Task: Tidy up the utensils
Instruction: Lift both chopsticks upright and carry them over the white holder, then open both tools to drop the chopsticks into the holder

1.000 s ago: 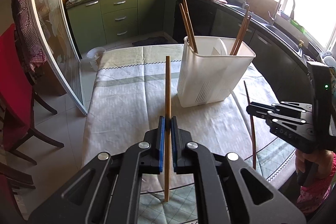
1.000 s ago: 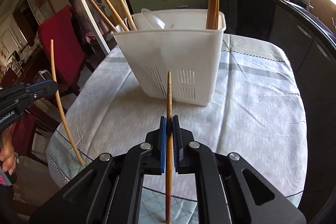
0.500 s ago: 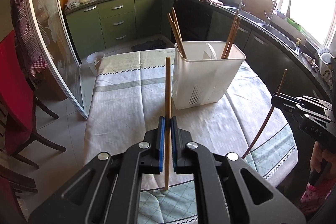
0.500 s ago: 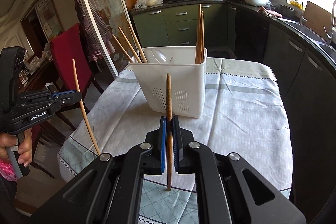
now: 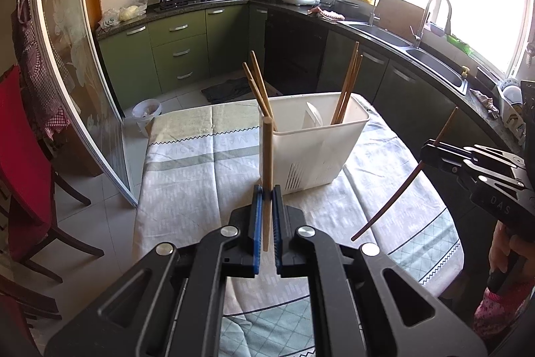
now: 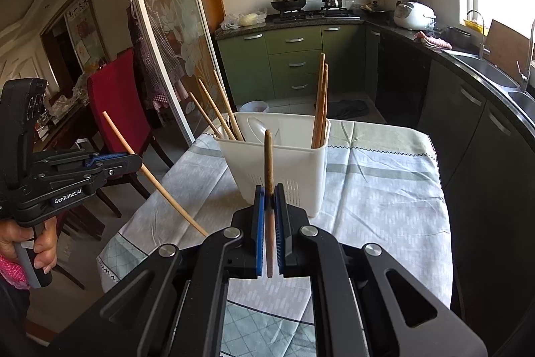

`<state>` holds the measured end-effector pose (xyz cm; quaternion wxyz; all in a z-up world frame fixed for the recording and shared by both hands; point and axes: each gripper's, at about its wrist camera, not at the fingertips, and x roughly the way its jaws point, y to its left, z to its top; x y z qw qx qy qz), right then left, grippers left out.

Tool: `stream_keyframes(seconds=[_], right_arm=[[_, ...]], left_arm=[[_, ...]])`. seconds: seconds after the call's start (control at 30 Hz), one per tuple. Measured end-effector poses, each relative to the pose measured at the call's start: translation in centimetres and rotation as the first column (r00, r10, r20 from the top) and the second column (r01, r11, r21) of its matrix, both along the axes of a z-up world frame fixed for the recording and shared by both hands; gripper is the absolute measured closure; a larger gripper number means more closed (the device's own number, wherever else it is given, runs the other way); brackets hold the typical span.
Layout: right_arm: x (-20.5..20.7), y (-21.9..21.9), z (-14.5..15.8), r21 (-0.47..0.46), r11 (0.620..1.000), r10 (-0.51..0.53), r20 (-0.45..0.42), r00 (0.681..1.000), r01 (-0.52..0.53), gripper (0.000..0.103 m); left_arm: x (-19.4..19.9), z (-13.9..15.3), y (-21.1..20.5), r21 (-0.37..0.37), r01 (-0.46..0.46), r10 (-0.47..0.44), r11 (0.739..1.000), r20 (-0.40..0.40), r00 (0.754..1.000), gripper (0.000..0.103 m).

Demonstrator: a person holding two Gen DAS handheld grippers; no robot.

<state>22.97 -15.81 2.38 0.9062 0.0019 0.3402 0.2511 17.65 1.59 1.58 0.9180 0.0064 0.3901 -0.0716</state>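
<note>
In a green-cabinet kitchen: clothed surface (image 5: 187, 176), white caddy (image 5: 311, 153); left tool (image 5: 264, 216) clamps pale chopstick (image 5: 266, 163), right tool (image 6: 270, 223) clamps dark chopstick (image 6: 268, 163); caddy interior hidden.

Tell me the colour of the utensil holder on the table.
White; the utensil holder shows best in the right wrist view.

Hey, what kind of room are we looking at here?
Most likely a home kitchen with a dining table: a gas stove with a wok, a sink with faucet, and a rice cooker on the counter.
</note>
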Motion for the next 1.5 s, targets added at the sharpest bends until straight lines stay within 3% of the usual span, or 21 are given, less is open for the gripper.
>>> stream_keyframes(seconds=[0.3,0.63,0.8,1.0,1.2,1.5], right_arm=[[0.2,0.3,3.8,-0.003,0.999,0.032,0.045,0.998,-0.032,0.096],[0.9,0.6,10.6,-0.024,0.999,0.03,0.14,0.99,-0.027,0.096],[2.3,0.3,13.9,-0.008,1.0,0.005,0.18,0.984,-0.003,0.096],[5.0,0.4,16.5,0.008,1.0,-0.025,0.217,0.976,0.024,0.096],[9.3,0.7,14.9,0.021,0.999,-0.033,0.172,0.984,0.03,0.096],[14.0,2.2,6.1,-0.014,0.999,-0.029,0.05,0.998,0.029,0.096]], left_arm=[[0.1,3.0,-1.1,-0.01,0.032,-0.032,0.999,0.037,0.999,0.097],[0.5,10.4,-2.7,-0.023,0.075,-0.071,0.997,0.136,0.988,0.097],[2.1,13.5,-3.2,-0.028,0.065,-0.059,0.997,0.186,0.981,0.097],[5.2,14.4,-3.4,-0.023,0.032,-0.026,0.999,0.213,0.977,0.097],[8.7,11.7,-3.5,-0.032,0.023,-0.018,0.999,0.158,0.987,0.097],[11.6,5.1,-3.4,-0.012,0.019,-0.018,1.0,0.032,0.999,0.097]])
